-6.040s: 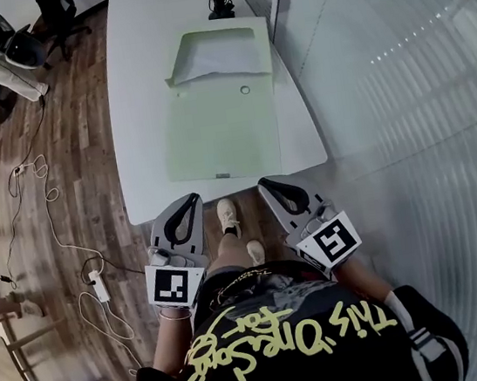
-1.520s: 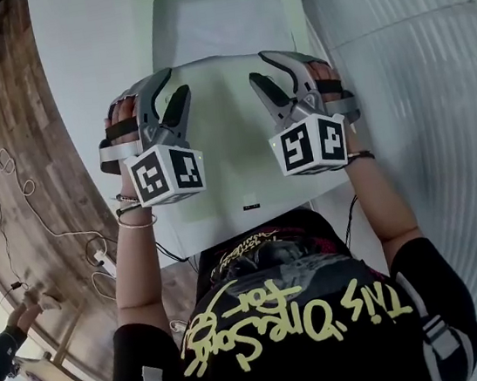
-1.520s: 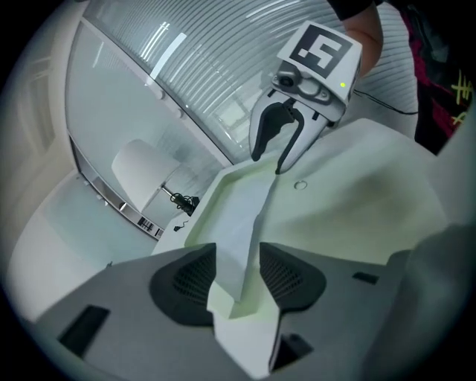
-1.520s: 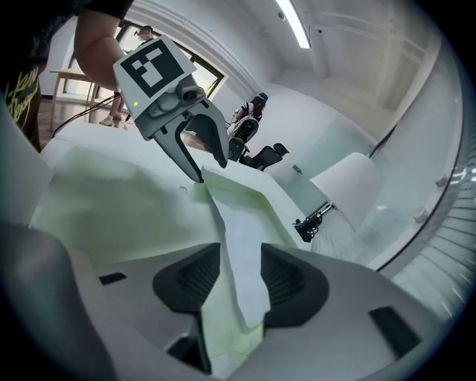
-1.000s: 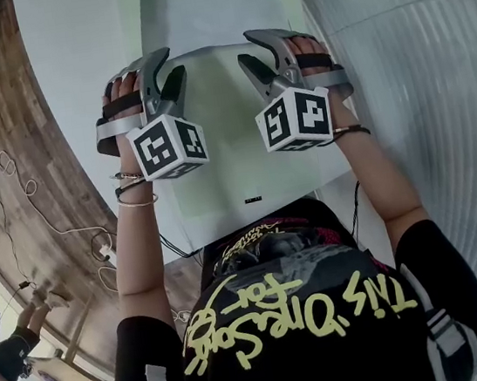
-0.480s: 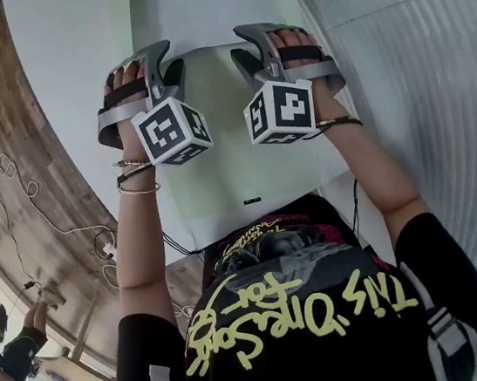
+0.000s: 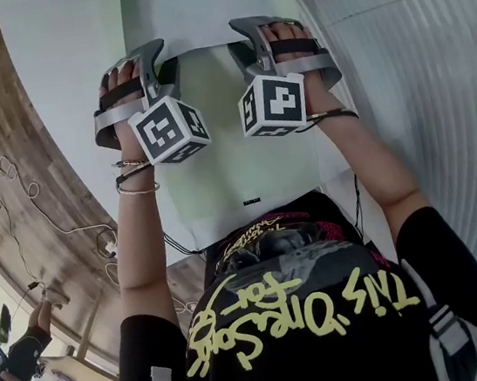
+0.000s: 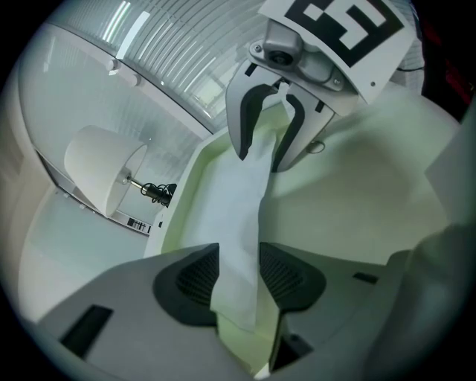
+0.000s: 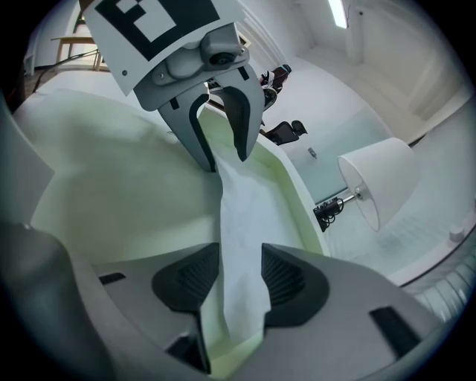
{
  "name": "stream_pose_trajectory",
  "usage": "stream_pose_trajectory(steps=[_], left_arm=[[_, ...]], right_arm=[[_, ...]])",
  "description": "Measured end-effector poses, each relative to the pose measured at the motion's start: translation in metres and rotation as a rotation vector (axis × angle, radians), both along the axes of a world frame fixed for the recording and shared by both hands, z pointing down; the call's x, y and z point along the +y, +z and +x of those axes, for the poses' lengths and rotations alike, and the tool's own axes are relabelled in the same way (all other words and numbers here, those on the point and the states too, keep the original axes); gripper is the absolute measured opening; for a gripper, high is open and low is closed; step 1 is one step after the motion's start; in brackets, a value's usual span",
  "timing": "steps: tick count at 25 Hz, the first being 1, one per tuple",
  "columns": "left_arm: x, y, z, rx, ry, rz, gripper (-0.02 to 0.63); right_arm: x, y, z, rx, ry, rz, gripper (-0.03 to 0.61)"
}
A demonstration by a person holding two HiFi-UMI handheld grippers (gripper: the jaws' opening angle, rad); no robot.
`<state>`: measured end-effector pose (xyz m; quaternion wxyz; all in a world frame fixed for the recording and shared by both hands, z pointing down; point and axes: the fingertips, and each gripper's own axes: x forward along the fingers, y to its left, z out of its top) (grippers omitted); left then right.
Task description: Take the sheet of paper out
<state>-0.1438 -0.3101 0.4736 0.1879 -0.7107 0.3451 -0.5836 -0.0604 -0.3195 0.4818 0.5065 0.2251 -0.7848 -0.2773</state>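
A pale green folder (image 7: pixel 232 142) lies open on the white table (image 7: pixel 53 61), with a white sheet of paper (image 7: pixel 196 11) in its far half. My left gripper (image 7: pixel 162 53) and right gripper (image 7: pixel 239 40) both sit at the sheet's near edge, a hand's width apart. In the left gripper view my left gripper (image 8: pixel 239 275) has its jaws close together with the sheet (image 8: pixel 230 216) pinched between the pads. The right gripper (image 9: pixel 239 279) holds the sheet (image 9: pixel 242 216) the same way. The edge rises as a ridge between the two grippers.
A white table lamp (image 8: pixel 100 167) stands at the table's far end, beyond the folder. A ribbed translucent wall (image 7: pixel 410 29) runs along the table's right side. Cables (image 7: pixel 11 199) lie on the wooden floor to the left. My body is against the table's near edge.
Both grippers rose from below the table's edge, travelled across the folder to the sheet's near edge, and drew closer together. The jaws now stand narrow on the sheet.
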Motion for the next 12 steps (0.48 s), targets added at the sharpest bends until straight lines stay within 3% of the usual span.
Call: stream_pose_trajectory(steps=[12], left_arm=[[-0.004,-0.004,0.001,0.013,0.002,0.017,0.112]], right_arm=[[-0.005,-0.003,-0.011,0.004,-0.018,0.030,0.151]])
